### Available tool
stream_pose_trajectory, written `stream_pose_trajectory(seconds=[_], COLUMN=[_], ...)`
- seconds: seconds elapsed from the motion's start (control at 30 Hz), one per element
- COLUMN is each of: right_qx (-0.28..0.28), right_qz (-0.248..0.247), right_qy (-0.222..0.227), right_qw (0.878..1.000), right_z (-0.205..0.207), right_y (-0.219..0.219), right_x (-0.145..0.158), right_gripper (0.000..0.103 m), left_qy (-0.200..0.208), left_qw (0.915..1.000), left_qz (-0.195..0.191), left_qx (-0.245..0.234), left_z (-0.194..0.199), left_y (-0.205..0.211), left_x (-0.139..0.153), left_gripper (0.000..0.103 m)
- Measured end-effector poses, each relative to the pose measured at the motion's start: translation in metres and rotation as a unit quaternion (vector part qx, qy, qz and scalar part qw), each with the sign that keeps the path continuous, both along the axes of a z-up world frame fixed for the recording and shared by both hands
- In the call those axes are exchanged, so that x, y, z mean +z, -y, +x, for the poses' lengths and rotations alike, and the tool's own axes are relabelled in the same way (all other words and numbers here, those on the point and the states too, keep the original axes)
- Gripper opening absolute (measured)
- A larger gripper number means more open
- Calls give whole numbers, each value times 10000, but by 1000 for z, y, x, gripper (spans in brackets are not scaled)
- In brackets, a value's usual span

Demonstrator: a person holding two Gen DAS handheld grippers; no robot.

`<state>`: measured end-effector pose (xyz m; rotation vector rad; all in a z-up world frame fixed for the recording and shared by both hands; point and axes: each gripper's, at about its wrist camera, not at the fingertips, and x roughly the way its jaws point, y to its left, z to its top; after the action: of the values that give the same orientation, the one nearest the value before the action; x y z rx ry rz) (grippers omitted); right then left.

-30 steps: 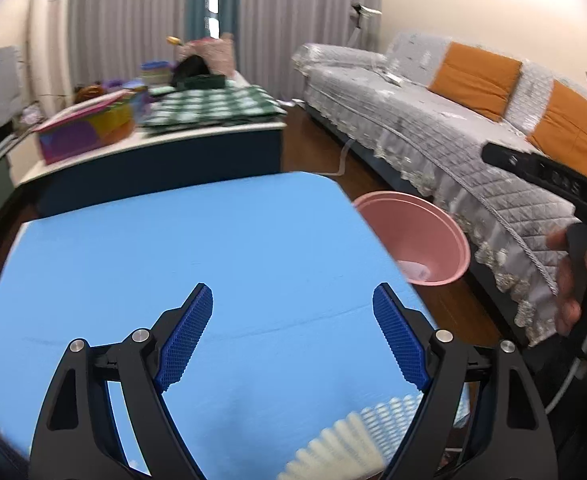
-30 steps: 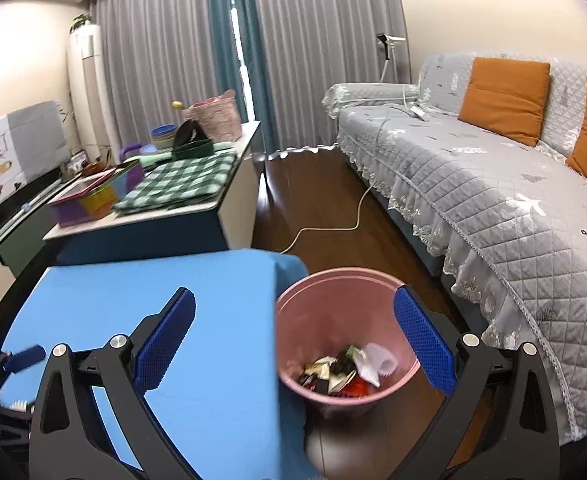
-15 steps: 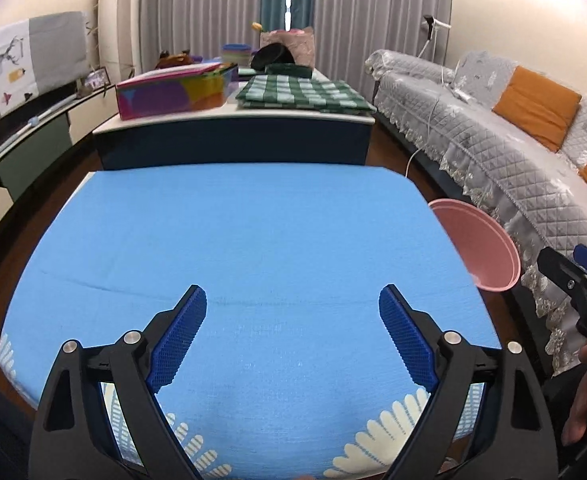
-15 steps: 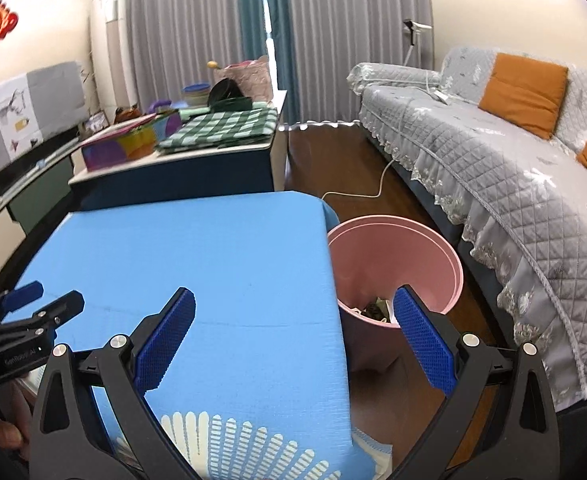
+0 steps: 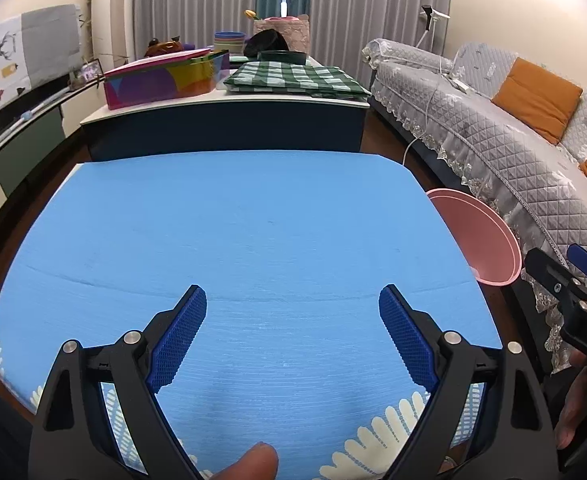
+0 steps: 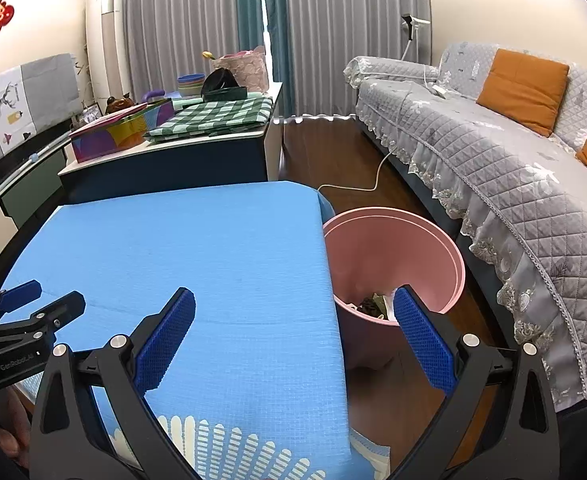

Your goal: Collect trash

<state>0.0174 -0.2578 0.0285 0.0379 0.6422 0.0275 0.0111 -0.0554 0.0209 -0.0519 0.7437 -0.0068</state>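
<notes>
**Right wrist view: trash is in the bin, table looks done**

Right wrist view is the only one that sees into the pink bin [image 6: 397, 256]. It stands on the floor just beside the right edge of the blue-covered table [image 6: 213, 248], and a small heap of trash [image 6: 373, 305] lies at the bottom: dark scraps plus something white, too small to identify.

Right gripper [image 6: 293, 336]: jaws spread wide, nothing between the pads, held over the table's right edge with the right finger in front of the bin mouth.
Left gripper [image 5: 292, 338]: also released wide and empty, held above the near middle of the table.

Progress, my read: no loose litter visible anywhere on the blue cover in either view. Both tongs empty, bin loaded. Collection looks finished or nearly so. What's left, if anything, would be off-frame; the floor by the bin shows only a white cable [image 6: 357, 184].

View differences:
- Left wrist view shows the whole tabletop edge to edge, so it's the better check for leftovers. It sees only the bin's rim and inner wall, no contents.
- Left wrist view also catches the right gripper's body at far right, and a fingertip at the bottom edge.
- Right wrist view shows the left gripper at lower left, the floor, and more of the grey sofa [image 6: 493, 152].
</notes>
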Motion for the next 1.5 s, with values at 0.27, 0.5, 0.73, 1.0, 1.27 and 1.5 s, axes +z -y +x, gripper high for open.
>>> stream_pose_trajectory(seconds=[0.27, 0.5, 0.73, 1.0, 1.27, 1.5], right_qx=[-44, -48, -53, -59, -57, -61], right_qz=[26, 11, 12, 14, 13, 4], right_qy=[-21, -33, -46, -57, -55, -50], right_qw=[10000, 10000, 10000, 10000, 10000, 10000], right_z=[4, 4, 5, 6, 6, 6], right_y=[3, 4, 4, 5, 5, 5], right_x=[-1, -1, -2, -1, -1, -2], right_gripper=[98, 98, 98, 98, 98, 98], left_qy=[-8, -41, -34, -17, -14, -12], left_qw=[10000, 9999, 9999, 9999, 9999, 9999], left_qz=[-17, -62, -69, -67, -100, -111], left_qx=[-44, -73, -84, -90, -80, -68], left_z=[6, 9, 11, 12, 11, 11], left_y=[6, 7, 8, 9, 9, 8], left_x=[-3, -7, -9, -9, -9, -8], left_gripper=[86, 86, 86, 86, 86, 86])
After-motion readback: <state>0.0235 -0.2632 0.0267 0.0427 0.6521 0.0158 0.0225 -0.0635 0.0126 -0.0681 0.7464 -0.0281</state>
